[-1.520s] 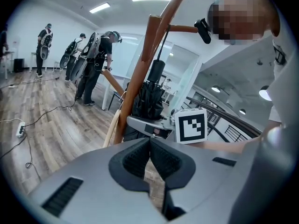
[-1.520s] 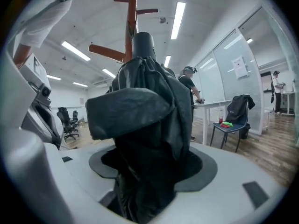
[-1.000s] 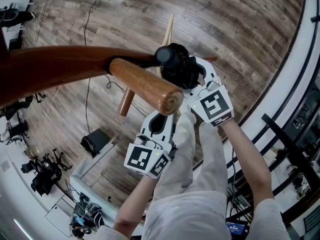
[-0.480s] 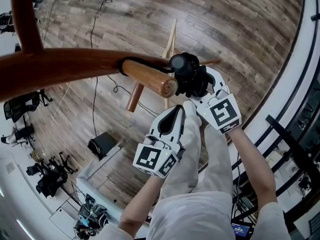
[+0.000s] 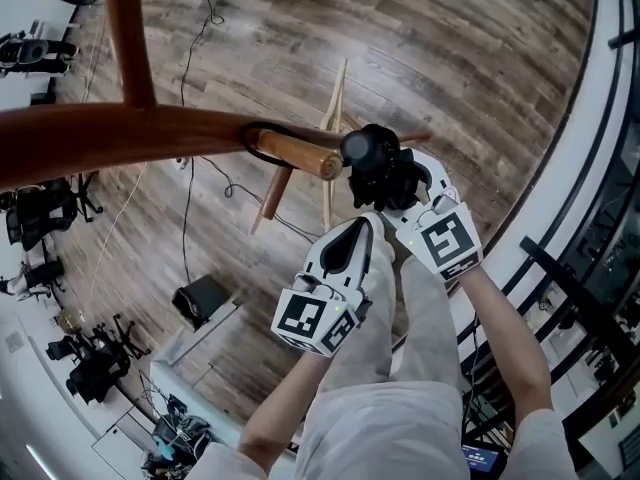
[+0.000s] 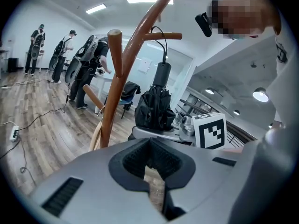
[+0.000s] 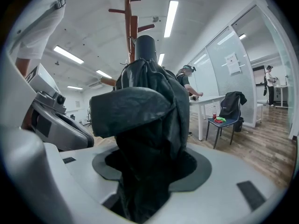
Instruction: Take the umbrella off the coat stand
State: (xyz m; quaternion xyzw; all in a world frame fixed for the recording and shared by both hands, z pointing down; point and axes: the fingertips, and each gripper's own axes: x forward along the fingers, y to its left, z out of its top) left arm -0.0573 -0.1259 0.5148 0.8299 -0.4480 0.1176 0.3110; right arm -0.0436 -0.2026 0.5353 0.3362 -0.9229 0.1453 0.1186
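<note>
Clamping the right tool on the folded black umbrella, jaws spread wide around its bunched fabric. Holding the left tool pinched together on nothing, just beside. Hanging beyond by a strap looped over a peg of the coat stand.

umbrella base hidden, coat stand cropped

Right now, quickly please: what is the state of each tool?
Left tool: closed, holding nothing.
Right tool: closed on the black folded umbrella.
</note>
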